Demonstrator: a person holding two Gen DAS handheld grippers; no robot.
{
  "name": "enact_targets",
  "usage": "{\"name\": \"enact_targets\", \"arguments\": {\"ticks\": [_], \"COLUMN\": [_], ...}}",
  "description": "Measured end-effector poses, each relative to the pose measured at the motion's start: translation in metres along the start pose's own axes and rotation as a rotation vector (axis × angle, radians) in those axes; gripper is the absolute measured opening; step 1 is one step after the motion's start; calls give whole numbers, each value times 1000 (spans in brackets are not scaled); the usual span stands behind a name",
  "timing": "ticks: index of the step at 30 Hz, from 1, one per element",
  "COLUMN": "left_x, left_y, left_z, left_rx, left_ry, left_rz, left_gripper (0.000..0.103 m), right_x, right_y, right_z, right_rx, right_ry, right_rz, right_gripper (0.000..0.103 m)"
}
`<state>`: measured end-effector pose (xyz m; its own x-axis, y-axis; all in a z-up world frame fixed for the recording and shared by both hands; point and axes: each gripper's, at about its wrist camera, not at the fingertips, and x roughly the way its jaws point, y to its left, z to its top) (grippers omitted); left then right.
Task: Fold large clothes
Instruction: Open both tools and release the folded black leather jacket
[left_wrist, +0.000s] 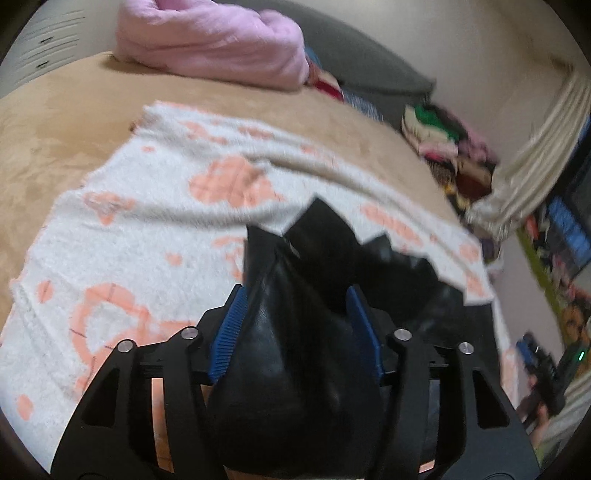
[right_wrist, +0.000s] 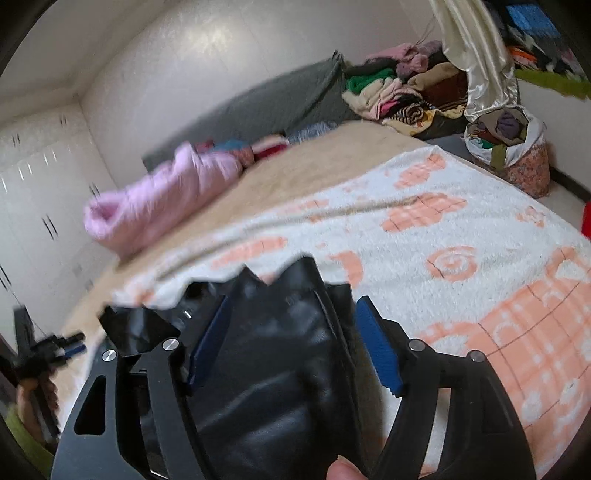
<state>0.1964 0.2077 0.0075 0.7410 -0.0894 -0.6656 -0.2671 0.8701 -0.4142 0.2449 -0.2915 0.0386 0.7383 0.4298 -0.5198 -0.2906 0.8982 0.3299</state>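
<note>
Shiny black leather-like garment (left_wrist: 295, 350) bunched on white-and-peach patterned towel (left_wrist: 129, 229) at near bed edge. Left gripper (left_wrist: 295, 306) jaws parted, garment between, pads seemingly touching. Right gripper (right_wrist: 291, 332) jaws parted; right pad clear of garment.

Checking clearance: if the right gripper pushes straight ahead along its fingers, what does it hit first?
The black leather garment already bunched between the right gripper fingers. Past that, probably the white-and-orange blanket on the bed; depth there is unclear.

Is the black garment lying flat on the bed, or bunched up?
Bunched. The black garment rises in creased folds between the left gripper's blue pads, over the patterned blanket.
</note>
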Motion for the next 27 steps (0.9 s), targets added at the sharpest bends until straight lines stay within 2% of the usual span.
{"name": "enact_targets", "arguments": {"ticks": [5, 6, 7, 9, 10, 11, 12, 13, 14, 17, 23, 27], "left_x": [34, 40, 46, 54, 58, 59, 60, 60, 57, 41, 6, 20], "left_y": [-17, -20, -24, -27, -29, -30, -31, -30, -31, -28, -32, -34], "left_z": [-6, -6, -5, -5, -6, -6, -7, -8, -7, -2, 28, 44], "left_rx": [158, 192, 223, 253, 273, 285, 299, 306, 303, 272, 214, 196], "left_ry": [81, 87, 92, 98, 99, 96, 89, 80, 70, 21, -94, -108], "left_rz": [98, 123, 145, 168, 183, 199, 221, 233, 227, 184, 78, 85], "left_gripper": [61, 61, 61, 61, 58, 47, 39, 26, 18, 6, 3, 3], "right_x": [30, 35, 41, 51, 56, 60, 61, 63, 64, 58, 27, 33], "right_y": [19, 21, 22, 23, 23, 23, 24, 24, 23, 16, 9, -3], "right_z": [-6, -8, -10, -13, -15, -16, -18, -19, -19, -11, 20, 28], "right_rx": [-177, -197, -220, -246, -260, -276, -286, -298, -305, -265, -152, -98], "right_ry": [109, 121, 138, 166, 174, 179, 177, 172, 171, 143, -6, -30], "right_rz": [-75, -82, -90, -108, -123, -136, -144, -162, -179, -148, -80, -98], "right_gripper": [68, 66, 57, 48, 46, 43, 33, 18, 11, 7, 5, 5]}}
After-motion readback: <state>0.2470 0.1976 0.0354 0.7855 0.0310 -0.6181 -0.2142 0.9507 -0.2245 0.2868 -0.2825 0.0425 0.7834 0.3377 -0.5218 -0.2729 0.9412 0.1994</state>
